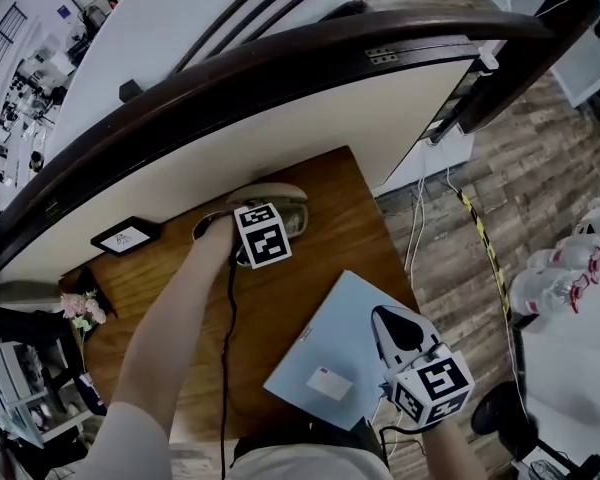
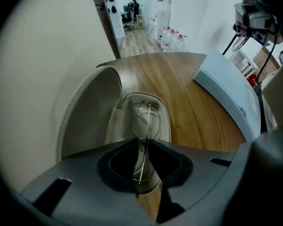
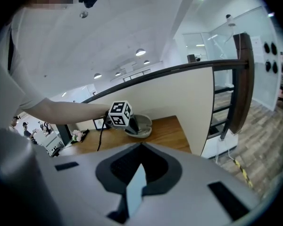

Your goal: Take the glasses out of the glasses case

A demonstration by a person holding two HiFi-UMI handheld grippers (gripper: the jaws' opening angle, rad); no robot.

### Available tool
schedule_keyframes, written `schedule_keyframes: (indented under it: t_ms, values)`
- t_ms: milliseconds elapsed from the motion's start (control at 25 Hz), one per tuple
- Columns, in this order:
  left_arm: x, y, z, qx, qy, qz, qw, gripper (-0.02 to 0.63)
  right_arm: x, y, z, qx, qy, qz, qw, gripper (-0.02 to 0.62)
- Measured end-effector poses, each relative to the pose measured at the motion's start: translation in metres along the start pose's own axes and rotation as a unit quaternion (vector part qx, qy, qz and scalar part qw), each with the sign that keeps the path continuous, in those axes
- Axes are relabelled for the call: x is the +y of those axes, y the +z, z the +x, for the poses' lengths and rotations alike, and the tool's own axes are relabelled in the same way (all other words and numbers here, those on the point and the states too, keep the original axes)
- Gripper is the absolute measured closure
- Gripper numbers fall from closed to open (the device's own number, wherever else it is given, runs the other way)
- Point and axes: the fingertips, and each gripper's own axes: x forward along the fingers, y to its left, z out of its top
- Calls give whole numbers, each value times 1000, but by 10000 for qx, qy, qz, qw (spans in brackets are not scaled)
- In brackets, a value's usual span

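Note:
An open grey glasses case (image 1: 280,200) lies at the back of the wooden table (image 1: 340,208), its lid (image 2: 87,112) raised at the left. Thin wire-framed glasses (image 2: 146,122) rest in its tray (image 2: 162,121). My left gripper (image 2: 141,142) points straight down into the case, and its jaw tips pinch the wire frame between them. In the head view its marker cube (image 1: 263,234) hides the tips. My right gripper (image 1: 386,318) hovers over a light blue flat board (image 1: 325,353) at the table's near right, with its jaws together and nothing held.
A curved cream partition with a dark rail (image 1: 280,108) walls the table's far side. A small framed sign (image 1: 126,236) and pink flowers (image 1: 78,308) sit at the left. A black cable (image 1: 227,358) trails along my left arm. Water bottles (image 1: 565,273) stand on the floor at the right.

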Motion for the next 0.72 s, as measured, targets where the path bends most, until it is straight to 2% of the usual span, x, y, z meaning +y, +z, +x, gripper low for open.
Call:
schedule_keyframes:
  t_ms: [120,200,360,480,640,720]
  values:
    - [0,3,1,-78,-41,-130,9999,537,3,-1,1,-4,22,14,10000,592]
    - [2,2,-2,-220,-122,-409,9988,561,6,1,2,-32,41,9,10000,592]
    - [-3,7,-20,-936,-255,-1027,9900,574,11,10,1,-112,90,-37,9999,592]
    - [0,9,-48,-1481,26,-1396,9791,575,19,26,-1,-238,131,-146,9995,592]
    - [0,-2,-98,-1753,594,-1459,9718,576,34,56,-11,-529,164,-349,9979,592]
    - [-1,-4,-127,-2013,835,-1630,9623,575,41,73,-20,-679,156,-480,9964,592]
